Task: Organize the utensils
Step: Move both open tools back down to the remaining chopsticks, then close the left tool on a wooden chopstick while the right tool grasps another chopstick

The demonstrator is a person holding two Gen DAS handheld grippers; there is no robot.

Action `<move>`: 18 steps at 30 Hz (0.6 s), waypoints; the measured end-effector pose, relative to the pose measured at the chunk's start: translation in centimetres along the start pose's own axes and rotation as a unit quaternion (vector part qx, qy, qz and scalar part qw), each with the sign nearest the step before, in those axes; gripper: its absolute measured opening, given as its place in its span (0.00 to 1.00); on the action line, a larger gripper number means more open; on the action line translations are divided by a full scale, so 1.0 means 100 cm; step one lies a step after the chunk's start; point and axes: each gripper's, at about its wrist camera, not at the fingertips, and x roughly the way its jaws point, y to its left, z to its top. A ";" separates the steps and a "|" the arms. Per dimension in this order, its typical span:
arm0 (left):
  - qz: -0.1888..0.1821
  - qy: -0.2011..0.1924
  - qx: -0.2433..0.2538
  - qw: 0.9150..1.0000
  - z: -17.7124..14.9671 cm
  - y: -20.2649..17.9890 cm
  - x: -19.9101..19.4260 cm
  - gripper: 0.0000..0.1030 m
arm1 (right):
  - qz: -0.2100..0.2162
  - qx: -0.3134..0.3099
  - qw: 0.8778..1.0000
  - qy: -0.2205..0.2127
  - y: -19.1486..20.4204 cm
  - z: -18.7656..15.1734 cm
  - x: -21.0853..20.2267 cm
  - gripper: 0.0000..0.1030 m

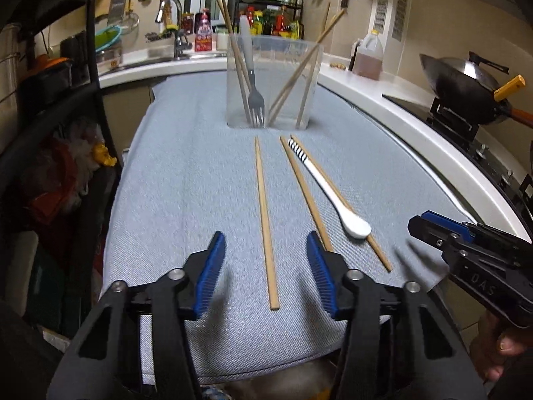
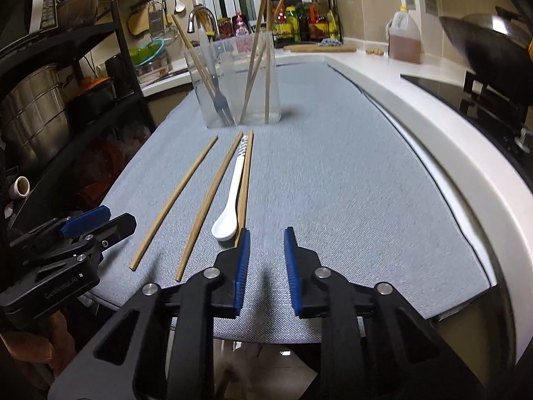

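counter (image 1: pixel 186 173): grey cloth over the whole work surface, all loose utensils lying on it
holder (image 1: pixel 274 83): clear tub at my 12 o'clock, already carrying a grey fork (image 1: pixel 255 100) and several chopsticks
left chopstick (image 1: pixel 265 220): lies alone, running from 12 to 6 o'clock, its near end between the pads of my left claw
middle chopstick (image 1: pixel 304 193): just at 1 o'clock of the first, its near end behind my left claw's right pad
right chopstick (image 2: pixel 246 183): touching the spoon, its near end meeting my right claw's left pad
spoon (image 1: pixel 333 193): white, striped handle toward the holder, bowl toward me, resting across the right chopstick
left claw (image 1: pixel 265 270): about half open, nothing gripped, straddling the left chopstick
right claw (image 2: pixel 266 263): narrow gap, nothing between the pads, at 5 o'clock of the spoon bowl
risk, left: a thin stick flat on cloth may roll or pivot out if my pads close above it
risk, right: my narrow claw is offset from the right chopstick, so pushing on could shove it and drag the spoon askew
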 end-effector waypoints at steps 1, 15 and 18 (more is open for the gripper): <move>-0.002 0.007 -0.002 1.000 -0.002 0.000 0.003 0.44 | 0.003 0.002 1.000 0.004 0.000 -0.001 0.003 0.20; 0.003 0.047 -0.002 0.999 -0.010 -0.002 0.018 0.34 | 0.024 -0.029 0.998 0.044 0.019 -0.014 0.028 0.20; 0.003 0.050 -0.004 0.999 -0.009 -0.001 0.019 0.32 | 0.023 -0.031 0.998 0.044 0.019 -0.014 0.028 0.20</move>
